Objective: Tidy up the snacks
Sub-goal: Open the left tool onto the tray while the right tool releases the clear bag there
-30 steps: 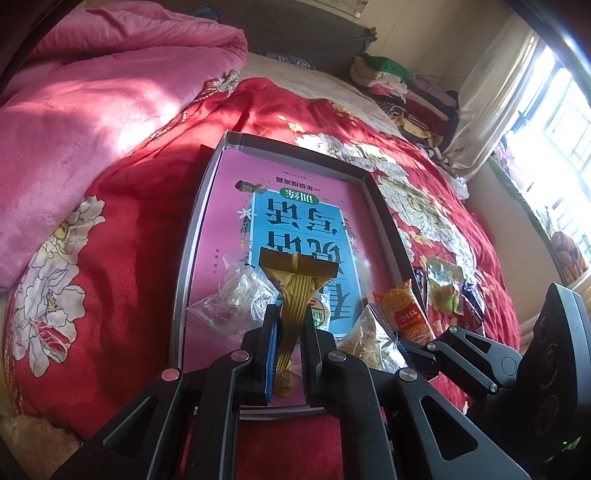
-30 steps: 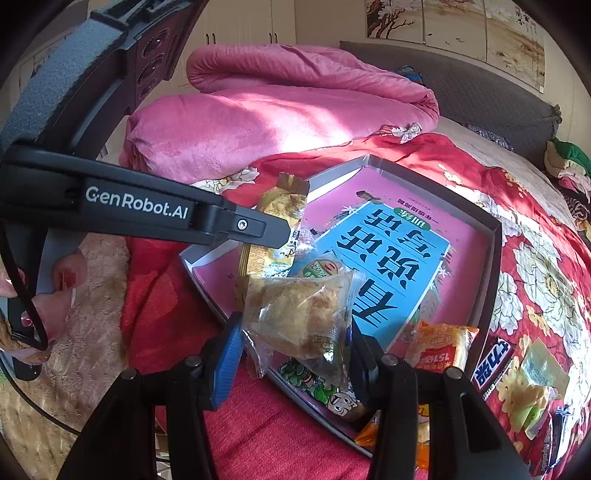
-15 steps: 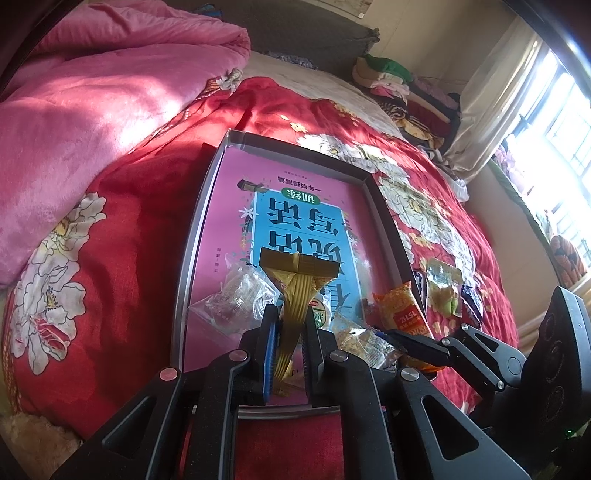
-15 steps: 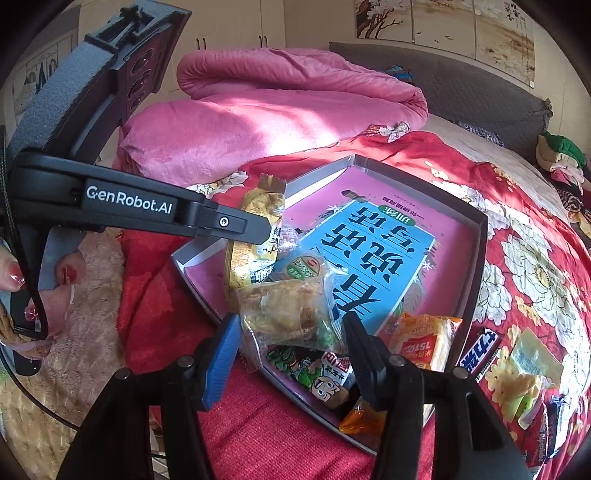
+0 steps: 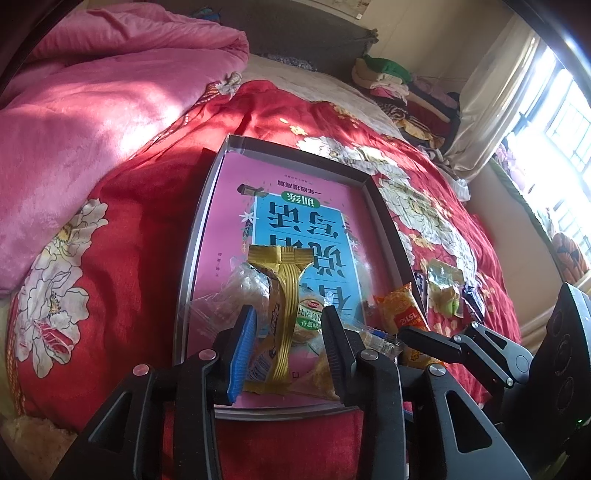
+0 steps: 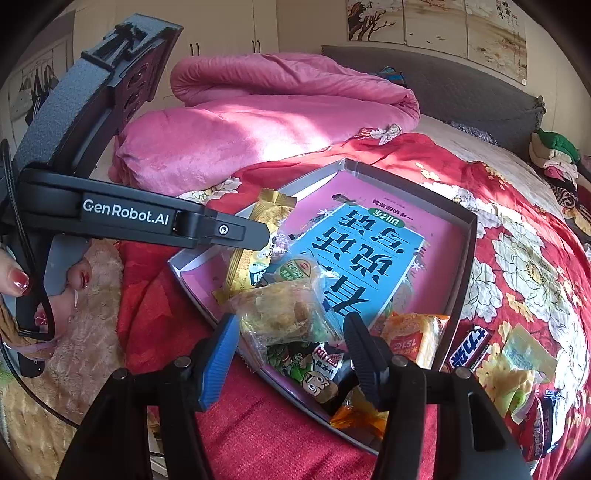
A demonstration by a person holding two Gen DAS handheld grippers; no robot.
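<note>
Gold wafer pack (image 5: 283,314) lies lengthwise btwn your left gripper (image 5: 288,328), jaws just opened & clear of it; right gripper (image 6: 291,350) jaws apart too, straddling the clear pastry bag (image 6: 284,314).

A home bedroom, sunlit.

A bed (image 6: 498,177) with a red floral bedspread (image 5: 129,229) and a bunched pink quilt (image 6: 258,122) fills the room; a grey padded headboard (image 6: 461,88) backs it, folded clothes (image 5: 399,85) are piled at its far corner, a curtained window (image 5: 554,122) stands beside it, and painted panels (image 6: 443,26) hang above.
</note>
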